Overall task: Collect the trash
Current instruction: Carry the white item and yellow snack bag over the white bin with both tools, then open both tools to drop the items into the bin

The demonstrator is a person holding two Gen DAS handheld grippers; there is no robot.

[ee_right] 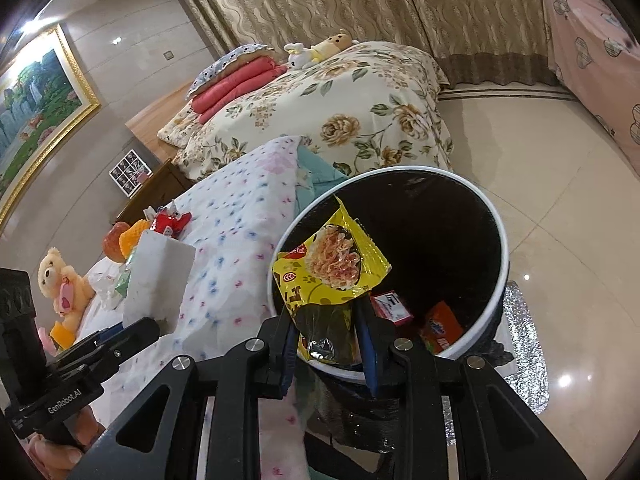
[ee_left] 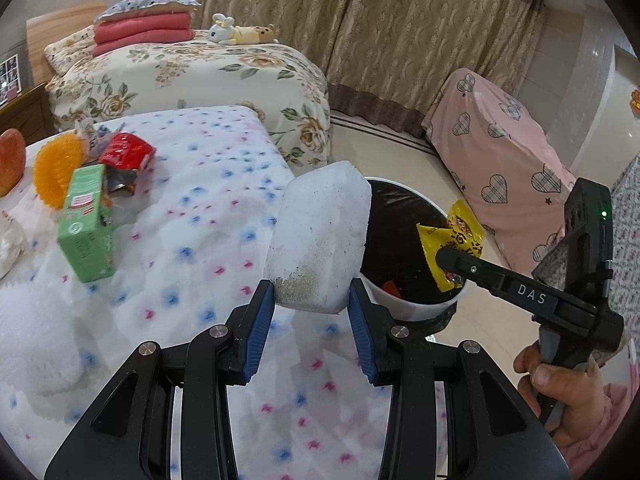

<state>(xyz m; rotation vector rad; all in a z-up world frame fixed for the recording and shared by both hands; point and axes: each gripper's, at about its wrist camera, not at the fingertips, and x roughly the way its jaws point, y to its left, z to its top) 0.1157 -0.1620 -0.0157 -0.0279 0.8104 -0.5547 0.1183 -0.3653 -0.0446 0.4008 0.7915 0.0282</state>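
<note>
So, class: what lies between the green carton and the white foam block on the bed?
Nothing: in the left wrist view, only bare dotted quilt lies between the green carton and the foam block, which the left hand-held gripper holds.

Each camera rides just behind its own claw, tilted downward. The left wrist view looks over the spotted quilt (ee_left: pixel 208 200) toward the bin (ee_left: pixel 404 240), close below. The right wrist view sits nearer, peering into that bin (ee_right: pixel 400 240). Both share the bin, quilt, floral bed (ee_left: pixel 192 76) and curtains (ee_left: pixel 360 20).
</note>
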